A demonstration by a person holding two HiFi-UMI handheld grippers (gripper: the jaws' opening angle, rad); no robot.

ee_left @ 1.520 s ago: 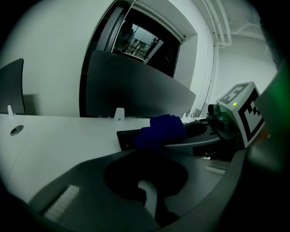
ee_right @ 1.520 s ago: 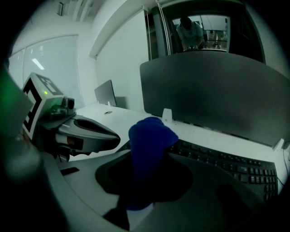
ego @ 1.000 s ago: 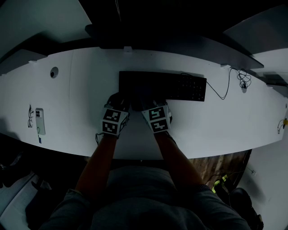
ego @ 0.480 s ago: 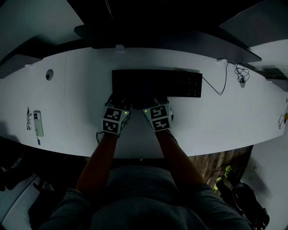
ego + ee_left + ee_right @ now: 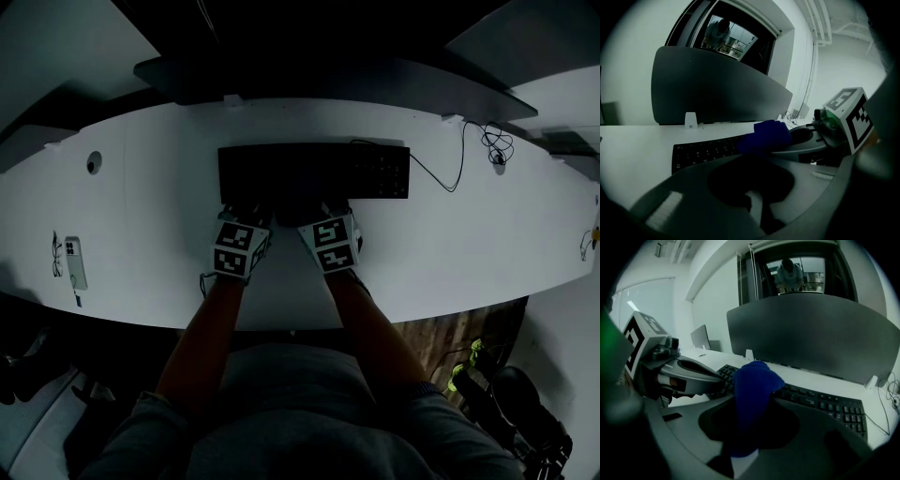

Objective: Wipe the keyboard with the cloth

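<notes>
right now, right gripper [image 5: 325,208] is clenching the blue cloth [image 5: 751,394] over the keyboard's [image 5: 375,173] front edge on the desk [image 5: 450,244]; left gripper [image 5: 246,212] is sitting just beside, jaws closed, empty.

Office: long white desk [image 5: 469,234], black keyboard [image 5: 375,173], grey divider screen [image 5: 811,333] along the desk's back edge.
</notes>
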